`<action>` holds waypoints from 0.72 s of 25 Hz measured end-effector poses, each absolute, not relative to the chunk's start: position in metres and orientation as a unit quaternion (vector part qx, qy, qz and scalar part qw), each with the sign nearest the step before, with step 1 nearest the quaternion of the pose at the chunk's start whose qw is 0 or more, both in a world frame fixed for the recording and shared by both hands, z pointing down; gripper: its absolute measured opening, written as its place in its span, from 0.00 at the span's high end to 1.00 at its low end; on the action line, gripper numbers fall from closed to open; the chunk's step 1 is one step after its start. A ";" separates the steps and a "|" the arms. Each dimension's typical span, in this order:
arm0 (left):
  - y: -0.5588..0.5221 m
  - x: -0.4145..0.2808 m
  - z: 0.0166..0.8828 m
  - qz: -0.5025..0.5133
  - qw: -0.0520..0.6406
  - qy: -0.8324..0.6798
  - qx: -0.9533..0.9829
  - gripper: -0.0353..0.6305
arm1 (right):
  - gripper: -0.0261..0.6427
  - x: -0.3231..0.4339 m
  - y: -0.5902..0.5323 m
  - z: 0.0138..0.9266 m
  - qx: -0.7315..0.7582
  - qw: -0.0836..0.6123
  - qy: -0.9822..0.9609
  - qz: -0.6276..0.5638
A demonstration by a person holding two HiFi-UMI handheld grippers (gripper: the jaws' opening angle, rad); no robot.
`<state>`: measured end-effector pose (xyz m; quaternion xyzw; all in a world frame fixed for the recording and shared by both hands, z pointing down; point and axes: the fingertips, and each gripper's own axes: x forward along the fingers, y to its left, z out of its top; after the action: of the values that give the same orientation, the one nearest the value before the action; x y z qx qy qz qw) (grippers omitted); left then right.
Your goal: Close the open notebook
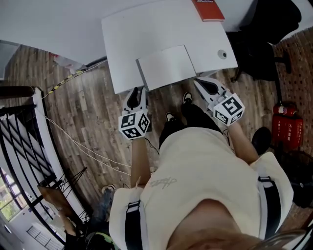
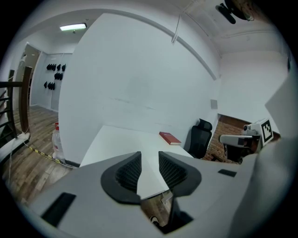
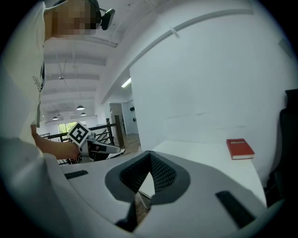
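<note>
While the person stands at the near edge of the white table, both grippers are held low at that edge, one on each side of the notebook.

Notebook: pale grey and lying flat at the table's near edge, roughly midway along it. Its near edge reaches just past the table edge. It shows as a single plain rectangle, face up, and looks like a shut cover. Neither gripper touches it.

Left gripper: just beside the notebook's near left corner, pointing toward the table. In the left gripper view the two dark ribbed pads stand a little apart, with a clear gap at the tips. Nothing sits between them, and only the white tabletop edge and the floor show through the gap.

Right gripper: just off the notebook's near right corner, at the table edge and angled in toward it. In the right gripper view the pads meet at the tips and spread apart lower down. Nothing is clamped.

Other items:
- Red book lies flat at the far edge of the table, well apart from the notebook.
- Round cable grommet sits in the tabletop, right of the notebook.
- Black office chair stands off the table's right far corner.
- Red fire extinguisher stands on the floor at right.
- Wood-plank floor lies under the table, with a black railing at far left.
</note>
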<state>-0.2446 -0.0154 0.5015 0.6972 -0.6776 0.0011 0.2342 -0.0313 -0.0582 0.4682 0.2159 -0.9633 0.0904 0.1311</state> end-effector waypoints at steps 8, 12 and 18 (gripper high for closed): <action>-0.030 -0.257 0.498 0.005 0.241 -0.710 0.662 0.76 | 0.95 -0.056 -0.110 0.458 0.171 0.112 -0.976 0.079; -0.046 -0.271 0.486 0.023 0.223 -0.725 0.651 0.76 | 0.95 -0.063 -0.136 0.450 0.151 0.092 -0.981 0.075; -0.074 -0.265 0.473 0.038 0.205 -0.740 0.639 0.76 | 0.95 -0.050 -0.179 0.464 0.143 0.090 -0.982 0.089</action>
<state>-0.2650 -0.0743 0.4725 0.6391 -0.7403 0.0380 0.2050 -0.0503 -0.1788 0.4635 0.1426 -0.9816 0.0894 0.0899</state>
